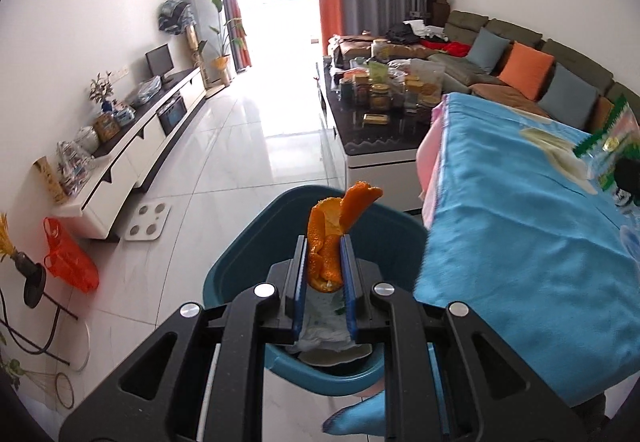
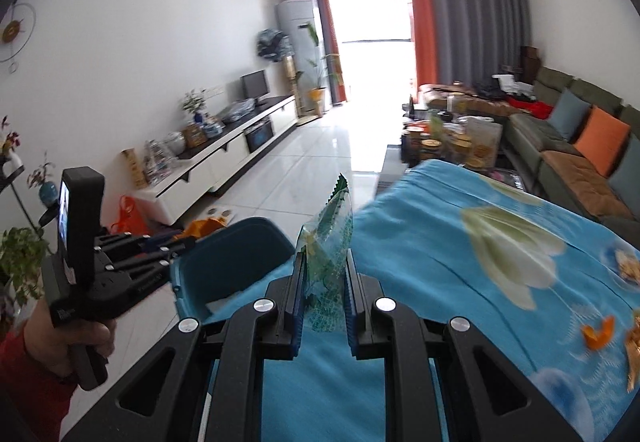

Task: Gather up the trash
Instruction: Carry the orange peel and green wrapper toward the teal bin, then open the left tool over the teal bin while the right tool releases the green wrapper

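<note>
My left gripper is shut on an orange peel and holds it above the open teal trash bin, which has white paper inside. My right gripper is shut on a clear green snack wrapper and holds it over the left edge of the table with the blue floral cloth. The bin stands on the floor left of the table. The left gripper with its peel shows over the bin in the right wrist view. More orange peel scraps lie on the cloth at the right.
A white TV cabinet runs along the left wall, with an orange plastic bag and a white scale on the floor beside it. A cluttered black coffee table and a sofa with cushions stand beyond.
</note>
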